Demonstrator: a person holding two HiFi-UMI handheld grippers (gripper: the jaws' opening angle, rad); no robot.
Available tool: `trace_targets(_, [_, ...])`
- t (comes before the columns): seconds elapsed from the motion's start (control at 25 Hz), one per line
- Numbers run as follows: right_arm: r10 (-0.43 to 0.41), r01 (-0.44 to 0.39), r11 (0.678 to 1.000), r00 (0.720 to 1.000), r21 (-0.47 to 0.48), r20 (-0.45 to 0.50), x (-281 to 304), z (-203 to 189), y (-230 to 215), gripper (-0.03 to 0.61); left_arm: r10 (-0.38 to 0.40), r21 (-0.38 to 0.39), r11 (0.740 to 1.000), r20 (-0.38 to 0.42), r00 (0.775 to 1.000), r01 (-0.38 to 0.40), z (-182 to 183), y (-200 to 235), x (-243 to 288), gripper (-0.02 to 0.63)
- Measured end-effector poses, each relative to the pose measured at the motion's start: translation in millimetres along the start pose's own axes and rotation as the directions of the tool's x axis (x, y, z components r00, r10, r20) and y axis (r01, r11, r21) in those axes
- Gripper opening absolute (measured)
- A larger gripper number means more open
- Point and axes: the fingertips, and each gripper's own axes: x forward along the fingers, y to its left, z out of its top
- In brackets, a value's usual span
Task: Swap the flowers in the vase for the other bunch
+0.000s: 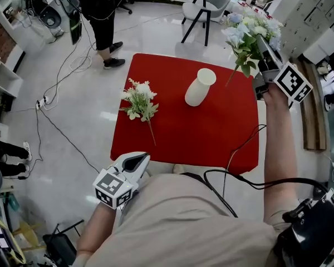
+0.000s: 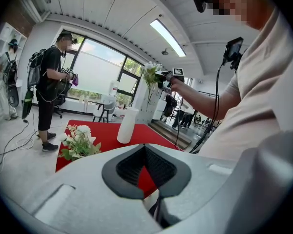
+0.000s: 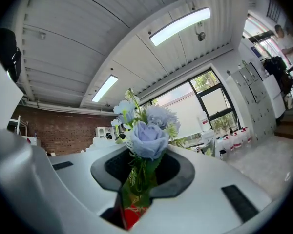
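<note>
1. The right gripper (image 3: 142, 175) has its jaws clamped on the green stems of the pale blue and white flower bunch (image 1: 248, 33), held in the air by the far right corner of the red-covered table (image 1: 211, 132).
2. The tall white tapered vase (image 1: 200, 87) stands upright mid-table.
3. The white-and-green flower bunch (image 1: 139, 101) lies to the vase's left, apart from it.
4. The left gripper (image 1: 137, 161) is at the table's near edge, jaws together on nothing.

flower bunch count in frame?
2: blue bunch clamped in right gripper, raised right of the vase; white bunch lying on red table, left of it.
</note>
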Motion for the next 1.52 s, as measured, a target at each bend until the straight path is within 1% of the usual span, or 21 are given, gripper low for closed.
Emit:
trace_targets(0.28, [0.047,-0.048,0.999,0.997,0.018,0.054,15,-1,14,0.109,0.043,-0.018,0.999,0.011,0.999,-0.043,-4,-2,-4,0.006])
trace_targets(0.56, [0.068,-0.070,0.997,0.994,0.021,0.080,24,-10,7,0.109,0.079,-0.036,0.996,0.015,0.997,-0.078,-1,-9,-1,0.006])
trace_targets(0.8, [0.068,-0.069,0.998,0.994,0.010,0.083,38,-46,16,0.109,0.090,-0.045,0.995,0.012,0.996,-0.090,-6,7,-10,0.007])
trace_targets(1.04, [0.081,-0.081,0.997,0.993,-0.004,0.088,37,-77,13,0.109,0.101,-0.040,0.994,0.004,0.995,-0.100,-5,7,-7,0.006])
trace_targets(1.52, [0.080,-0.082,0.996,0.995,0.032,0.053,33,-135,5,0.110,0.122,-0.033,0.992,-0.016,0.992,-0.122,-1,6,-9,0.006])
